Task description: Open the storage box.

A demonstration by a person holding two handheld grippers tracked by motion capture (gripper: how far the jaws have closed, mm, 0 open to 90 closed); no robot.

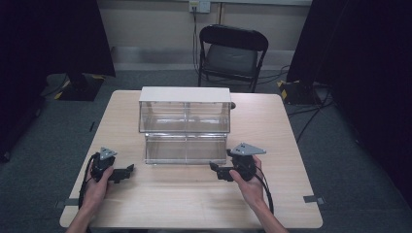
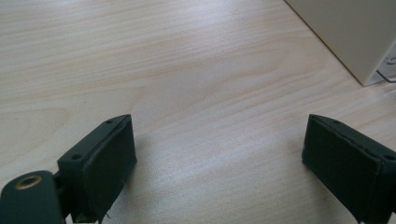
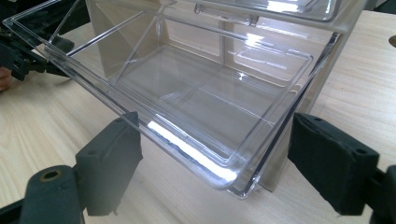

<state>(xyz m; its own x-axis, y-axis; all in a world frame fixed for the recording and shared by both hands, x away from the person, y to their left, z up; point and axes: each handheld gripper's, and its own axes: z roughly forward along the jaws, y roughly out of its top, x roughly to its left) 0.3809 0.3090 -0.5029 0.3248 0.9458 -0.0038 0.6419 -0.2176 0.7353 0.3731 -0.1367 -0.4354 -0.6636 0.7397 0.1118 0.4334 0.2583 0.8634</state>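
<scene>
A white-topped cabinet (image 1: 184, 95) with clear drawers stands mid-table. Its lower clear drawer (image 1: 185, 149) is pulled out toward me and looks empty. My right gripper (image 1: 217, 170) is open at the drawer's front right corner; in the right gripper view the clear drawer (image 3: 196, 102) rim sits between the two wide-apart pads (image 3: 109, 163) without being squeezed. My left gripper (image 1: 127, 171) rests open on the table left of the drawer. In the left gripper view its pads (image 2: 109, 161) stand apart over bare wood, with the cabinet's white side (image 2: 355, 32) at the upper right.
The light wooden table (image 1: 194, 204) has bare surface in front of and beside the cabinet. A black folding chair (image 1: 232, 53) stands behind the table. Dark curtains hang at both sides, and cables run across the grey floor.
</scene>
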